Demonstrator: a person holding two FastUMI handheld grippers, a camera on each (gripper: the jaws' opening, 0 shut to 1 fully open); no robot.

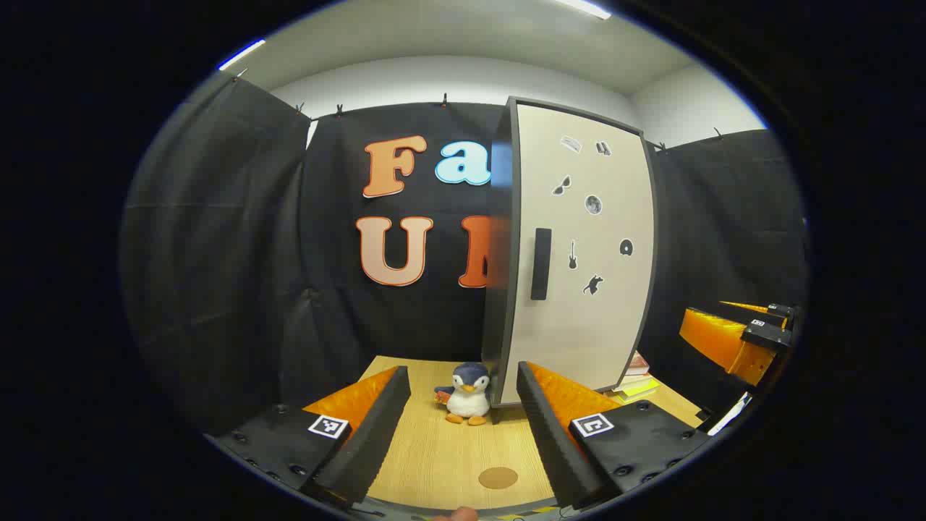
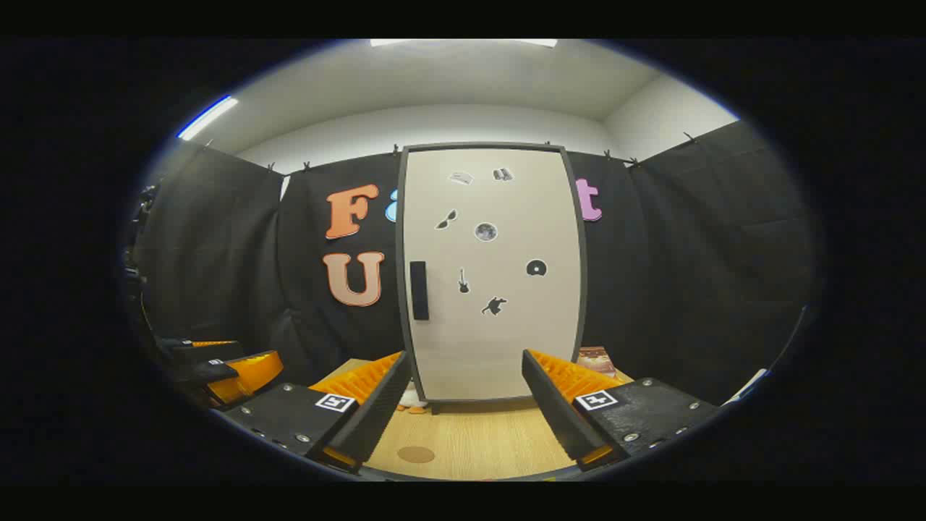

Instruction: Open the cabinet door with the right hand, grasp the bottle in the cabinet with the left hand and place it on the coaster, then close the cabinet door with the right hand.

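Counts on the wooden table — one of most things, two grippers

One cabinet (image 2: 492,271) with one door handle (image 2: 418,290) and seven small stickers on its front; one round coaster (image 1: 498,477); one toy penguin (image 1: 466,394); one small stack of books (image 1: 636,380) beside the cabinet — book count unclear; two grippers, the left gripper (image 1: 463,427) and the right gripper (image 2: 466,416), each with two fingers spread apart.
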